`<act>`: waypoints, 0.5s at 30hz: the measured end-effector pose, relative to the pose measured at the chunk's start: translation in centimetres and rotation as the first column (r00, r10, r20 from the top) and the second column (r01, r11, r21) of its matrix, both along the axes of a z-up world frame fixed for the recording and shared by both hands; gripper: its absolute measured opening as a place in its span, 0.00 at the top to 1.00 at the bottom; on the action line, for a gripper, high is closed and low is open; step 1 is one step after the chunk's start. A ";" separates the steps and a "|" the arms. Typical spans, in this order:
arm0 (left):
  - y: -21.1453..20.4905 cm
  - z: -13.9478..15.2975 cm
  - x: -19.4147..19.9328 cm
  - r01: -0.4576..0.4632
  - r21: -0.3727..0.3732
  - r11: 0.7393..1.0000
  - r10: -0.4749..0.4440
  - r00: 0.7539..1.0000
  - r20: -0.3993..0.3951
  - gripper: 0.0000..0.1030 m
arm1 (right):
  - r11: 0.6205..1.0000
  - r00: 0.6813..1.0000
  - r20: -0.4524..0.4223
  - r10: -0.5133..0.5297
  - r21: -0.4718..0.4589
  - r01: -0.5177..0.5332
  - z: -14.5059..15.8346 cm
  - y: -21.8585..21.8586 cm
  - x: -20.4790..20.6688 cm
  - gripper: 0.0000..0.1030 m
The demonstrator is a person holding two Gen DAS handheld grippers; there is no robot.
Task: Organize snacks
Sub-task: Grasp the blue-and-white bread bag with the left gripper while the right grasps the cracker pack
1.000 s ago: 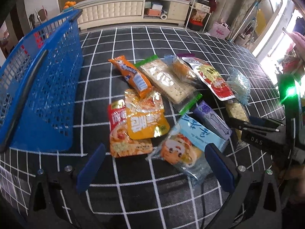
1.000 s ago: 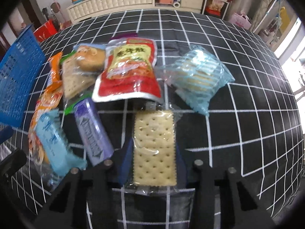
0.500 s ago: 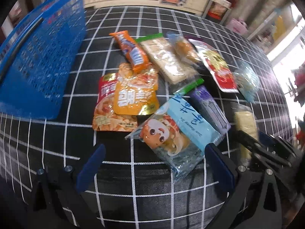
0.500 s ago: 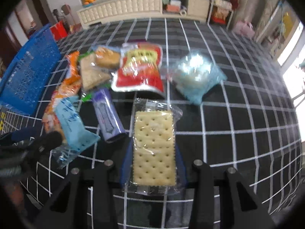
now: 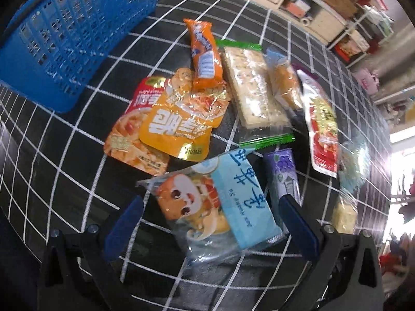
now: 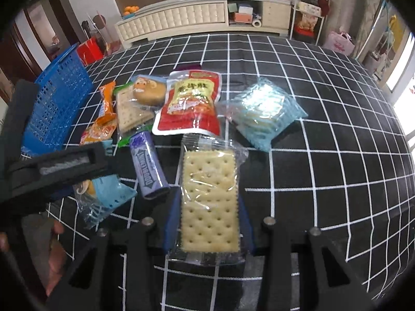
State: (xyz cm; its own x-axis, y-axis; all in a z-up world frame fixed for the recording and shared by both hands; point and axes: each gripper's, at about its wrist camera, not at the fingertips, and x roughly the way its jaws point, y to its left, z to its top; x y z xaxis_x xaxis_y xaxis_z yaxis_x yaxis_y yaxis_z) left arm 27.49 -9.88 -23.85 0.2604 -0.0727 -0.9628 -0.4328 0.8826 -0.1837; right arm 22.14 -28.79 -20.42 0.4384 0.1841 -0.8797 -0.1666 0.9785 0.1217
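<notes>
Right gripper (image 6: 208,223): jaws narrow, blue pads pressed on both long edges of a clear-wrapped cracker pack (image 6: 209,202). The pack points away from the camera above the black, white-gridded tablecloth (image 6: 337,181); whether its far end touches the cloth cannot be told.

Left gripper (image 5: 211,230): jaws wide, pointing steeply down over a light-blue cartoon snack pack (image 5: 215,207). The pack lies flat on the cloth between the blue fingers (image 5: 124,229), clear of both; nothing gripped. In the right wrist view this tool's black body sits at the left edge, a hand (image 6: 55,256) beneath it.

Loose snacks cluster mid-cloth:
- purple gum pack (image 5: 284,173) just right of the blue pack, its near end behind the right finger
- yellow-orange pouch (image 5: 179,127) lying over a red noodle-print pouch (image 5: 129,134), far-left of the blue pack
- orange bar wrapper (image 5: 205,57) beyond those
- green-edged cracker sleeve (image 5: 255,96) right of the bar, a clear-wrapped bun (image 5: 284,83) resting on its right edge
- red-and-yellow pouch (image 6: 192,103) farther right
- pale-blue clear bag of biscuits (image 6: 264,114) at the far right, just apart from the rest

Blue plastic basket (image 5: 64,33) stands on the cloth at far left, near the cluster, not touching it; its inside is not visible.

A cream cabinet (image 6: 181,18) runs along the far wall.
</notes>
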 end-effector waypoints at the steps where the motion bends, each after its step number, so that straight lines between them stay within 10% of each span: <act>1: -0.2 -0.4 0.2 -0.010 0.001 1.000 0.010 1.000 -0.016 0.00 | 1.000 1.000 0.002 -0.001 0.005 0.001 0.0 -0.1 0.1 0.55; 11: -3.9 -1.9 1.7 0.053 0.159 0.986 -0.042 0.997 -0.071 0.02 | 1.000 1.000 -0.022 -0.016 0.024 0.017 -0.8 -0.5 0.7 0.55; 15: -5.3 -1.1 1.5 0.093 0.178 0.980 -0.086 0.995 -0.048 0.28 | 0.999 0.999 -0.030 -0.019 0.026 0.019 -0.8 -0.3 0.8 0.55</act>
